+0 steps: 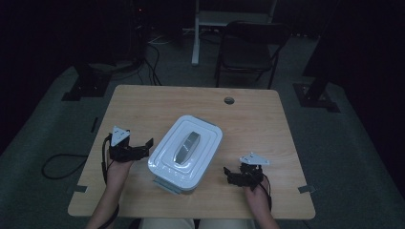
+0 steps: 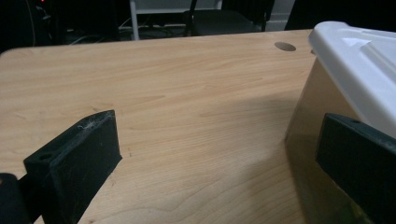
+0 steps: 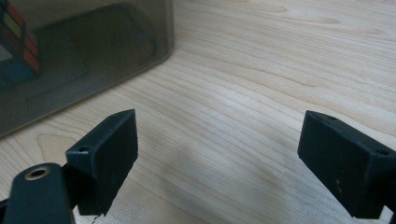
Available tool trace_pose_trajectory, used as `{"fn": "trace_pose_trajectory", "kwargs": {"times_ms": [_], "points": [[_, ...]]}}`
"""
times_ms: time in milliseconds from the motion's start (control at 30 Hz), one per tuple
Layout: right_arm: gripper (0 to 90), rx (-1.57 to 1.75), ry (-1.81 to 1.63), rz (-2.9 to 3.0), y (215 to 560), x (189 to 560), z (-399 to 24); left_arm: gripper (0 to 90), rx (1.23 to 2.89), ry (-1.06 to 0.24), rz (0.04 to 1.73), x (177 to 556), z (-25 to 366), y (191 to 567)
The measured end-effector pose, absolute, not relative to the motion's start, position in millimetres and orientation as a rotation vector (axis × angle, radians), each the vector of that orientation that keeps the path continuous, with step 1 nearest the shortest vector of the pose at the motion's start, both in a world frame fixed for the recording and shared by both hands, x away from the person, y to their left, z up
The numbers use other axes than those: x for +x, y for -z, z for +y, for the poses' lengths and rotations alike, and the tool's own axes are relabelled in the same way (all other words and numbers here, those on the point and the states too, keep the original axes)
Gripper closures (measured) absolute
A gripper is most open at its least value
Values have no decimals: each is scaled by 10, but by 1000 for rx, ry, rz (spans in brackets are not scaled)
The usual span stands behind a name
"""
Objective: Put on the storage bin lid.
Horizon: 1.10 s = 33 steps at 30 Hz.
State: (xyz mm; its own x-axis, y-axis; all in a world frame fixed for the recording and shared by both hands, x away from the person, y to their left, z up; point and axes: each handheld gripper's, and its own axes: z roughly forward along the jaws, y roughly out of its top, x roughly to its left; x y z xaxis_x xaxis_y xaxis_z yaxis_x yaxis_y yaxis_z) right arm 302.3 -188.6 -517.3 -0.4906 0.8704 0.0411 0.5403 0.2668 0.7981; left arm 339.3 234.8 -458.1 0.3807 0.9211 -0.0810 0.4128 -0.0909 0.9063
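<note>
We find the lidded storage box (image 1: 185, 152) mid-table, lid (image 2: 359, 60) on. The left gripper (image 1: 145, 148) stands wide open just beside its wall; the right gripper (image 1: 228, 174), also open, waits near. We judge this the approach; next comes closing on the box.

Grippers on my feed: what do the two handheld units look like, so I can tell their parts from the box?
Both are black. The left gripper and right gripper each carry a grey three-cornered plate on top and trail a black cable back along the forearm. Their fingers are blocky matte black slabs with small screw holes. The forearms look bare, with no sleeves in view.
</note>
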Motion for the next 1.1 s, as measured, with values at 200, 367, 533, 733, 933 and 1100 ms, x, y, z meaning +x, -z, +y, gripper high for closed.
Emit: {"fn": "trace_pose_trajectory", "kwargs": {"times_ms": [200, 367, 533, 733, 933, 1100], "points": [[122, 1288, -1106, 2133, 5180, 3018, -1906, 9, 1689, -665, 1218, 3486, 2355, 4727], [122, 1298, -1110, 2123, 5183, 3010, -1924, 9, 1719, -671, 1258, 3567, 2352, 4885], [123, 1308, -1110, 2114, 5178, 3028, -1905, 9, 1751, -647, 1261, 3625, 2295, 5023], [123, 1320, -1134, 2118, 5172, 3084, -1811, 9, 1825, -637, 1210, 3633, 2157, 5096], [123, 1312, -1136, 2136, 5151, 3156, -1658, 9, 1833, -595, 1199, 3640, 2095, 5112], [123, 1319, -1137, 2117, 5112, 3196, -1569, 9, 1839, -598, 1204, 3633, 2078, 5104]]}}
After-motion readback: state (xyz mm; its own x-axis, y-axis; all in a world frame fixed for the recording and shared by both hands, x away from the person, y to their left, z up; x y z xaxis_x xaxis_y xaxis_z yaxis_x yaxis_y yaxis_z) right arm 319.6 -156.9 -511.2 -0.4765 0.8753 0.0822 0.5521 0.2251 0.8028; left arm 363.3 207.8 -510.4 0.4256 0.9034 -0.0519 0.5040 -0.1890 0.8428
